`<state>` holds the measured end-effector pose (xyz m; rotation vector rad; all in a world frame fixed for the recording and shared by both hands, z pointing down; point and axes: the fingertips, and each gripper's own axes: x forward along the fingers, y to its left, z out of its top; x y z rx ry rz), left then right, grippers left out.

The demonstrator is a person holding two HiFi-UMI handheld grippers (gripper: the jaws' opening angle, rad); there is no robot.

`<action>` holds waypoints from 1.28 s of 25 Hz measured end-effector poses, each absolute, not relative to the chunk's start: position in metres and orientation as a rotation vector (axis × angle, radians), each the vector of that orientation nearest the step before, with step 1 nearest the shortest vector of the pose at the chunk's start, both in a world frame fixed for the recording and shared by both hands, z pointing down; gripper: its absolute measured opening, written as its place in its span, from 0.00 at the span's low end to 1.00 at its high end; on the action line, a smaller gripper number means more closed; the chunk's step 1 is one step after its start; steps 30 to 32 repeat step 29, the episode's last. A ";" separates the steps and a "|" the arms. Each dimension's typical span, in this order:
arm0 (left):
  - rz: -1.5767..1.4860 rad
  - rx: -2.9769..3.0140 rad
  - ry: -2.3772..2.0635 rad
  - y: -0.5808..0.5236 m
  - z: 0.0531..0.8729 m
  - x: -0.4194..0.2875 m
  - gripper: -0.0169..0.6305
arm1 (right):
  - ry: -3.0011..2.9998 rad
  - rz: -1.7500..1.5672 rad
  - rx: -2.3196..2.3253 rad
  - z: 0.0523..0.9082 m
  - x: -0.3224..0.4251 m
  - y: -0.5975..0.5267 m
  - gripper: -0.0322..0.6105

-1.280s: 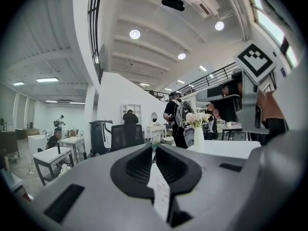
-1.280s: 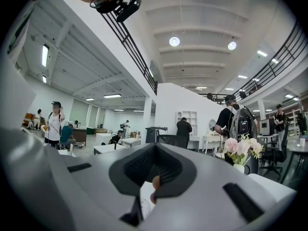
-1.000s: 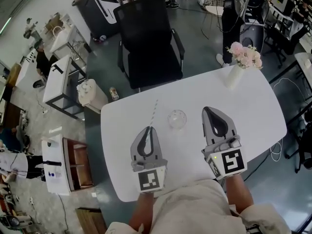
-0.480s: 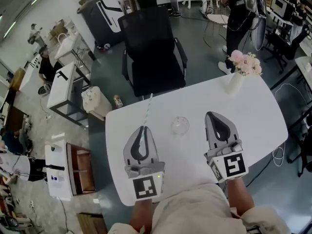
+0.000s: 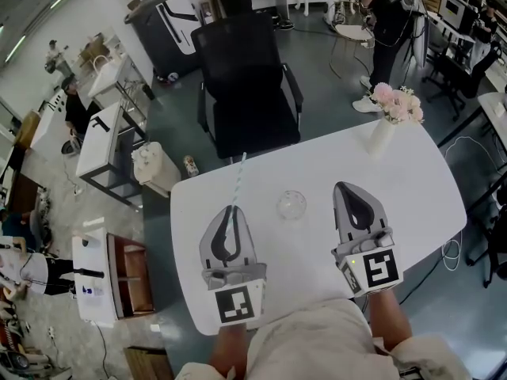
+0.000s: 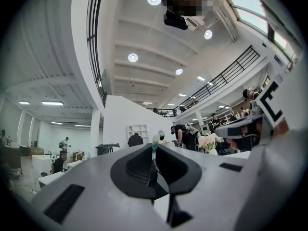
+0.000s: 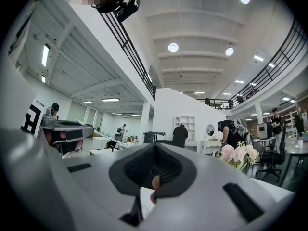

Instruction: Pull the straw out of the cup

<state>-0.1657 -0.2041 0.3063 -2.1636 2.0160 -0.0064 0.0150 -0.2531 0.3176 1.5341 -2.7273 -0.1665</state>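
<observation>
A clear glass cup (image 5: 291, 205) stands on the white table (image 5: 420, 188) with nothing in it. My left gripper (image 5: 232, 208) is shut on the lower end of a thin pale straw (image 5: 239, 177). It holds the straw in the air to the left of the cup, apart from it. In the left gripper view the straw's tip (image 6: 154, 141) pokes up just past the closed left gripper (image 6: 154, 151). My right gripper (image 5: 342, 185) hovers to the right of the cup with its jaws together and nothing in them; the right gripper (image 7: 154, 146) shows the same in its own view.
A white vase of pink flowers (image 5: 394, 101) stands at the table's far right corner. A black office chair (image 5: 249, 85) is pushed up to the far edge. Other desks, a cart and people stand around on the floor beyond.
My left gripper has risen with the straw and drifted slightly left; most of that happened in the first half second. The right gripper and the cup have stayed put.
</observation>
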 end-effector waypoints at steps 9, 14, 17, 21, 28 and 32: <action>-0.003 -2.169 2.036 -0.204 0.310 -0.167 0.06 | -2.729 -0.179 1.517 0.321 0.012 -0.253 0.05; 0.002 -2.176 2.032 -0.204 0.310 -0.167 0.06 | -2.722 -0.175 1.517 0.322 0.011 -0.252 0.05; 0.001 -2.179 2.006 -0.205 0.310 -0.164 0.06 | -2.719 -0.175 1.521 0.323 0.012 -0.252 0.05; 0.012 -2.189 2.006 -0.203 0.310 -0.157 0.06 | -2.720 -0.180 1.522 0.321 0.018 -0.250 0.05; 0.026 -2.195 1.978 -0.204 0.313 -0.157 0.06 | -2.716 -0.189 1.527 0.324 0.016 -0.246 0.05; 0.033 -2.195 1.973 -0.204 0.312 -0.157 0.06 | -2.715 -0.190 1.528 0.324 0.016 -0.246 0.05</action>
